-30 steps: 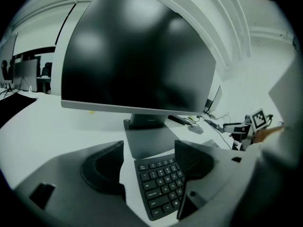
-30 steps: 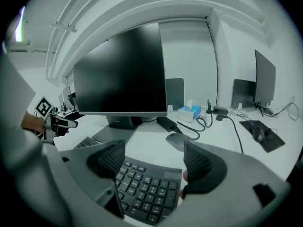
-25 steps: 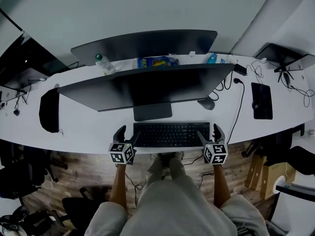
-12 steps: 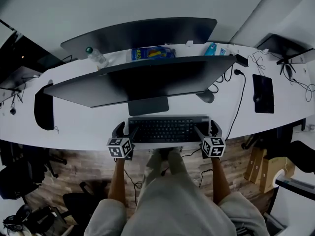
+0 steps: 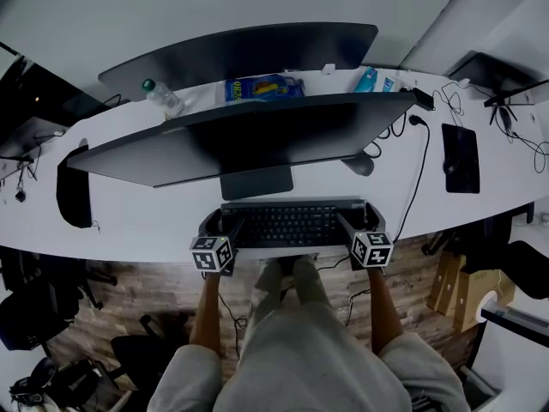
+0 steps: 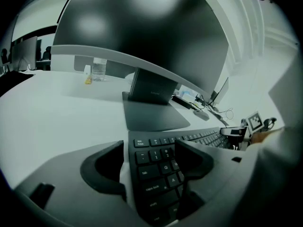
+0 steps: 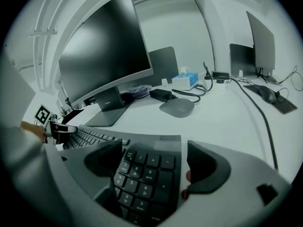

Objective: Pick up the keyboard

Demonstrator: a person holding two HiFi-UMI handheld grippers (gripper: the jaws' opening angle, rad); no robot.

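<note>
Head view: keyboard (image 5: 292,224) lies flat on desk (image 5: 146,226) at 6 o'clock of monitor stand (image 5: 256,181), left gripper (image 5: 225,223) at its 9 o'clock end, right gripper (image 5: 360,218) at 3 o'clock, both spread wide straddling the ends, likely for a level two-handed lift.

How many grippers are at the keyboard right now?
2. The left gripper straddles the left end of the keyboard; the right gripper straddles its right end. Both are open.
</note>
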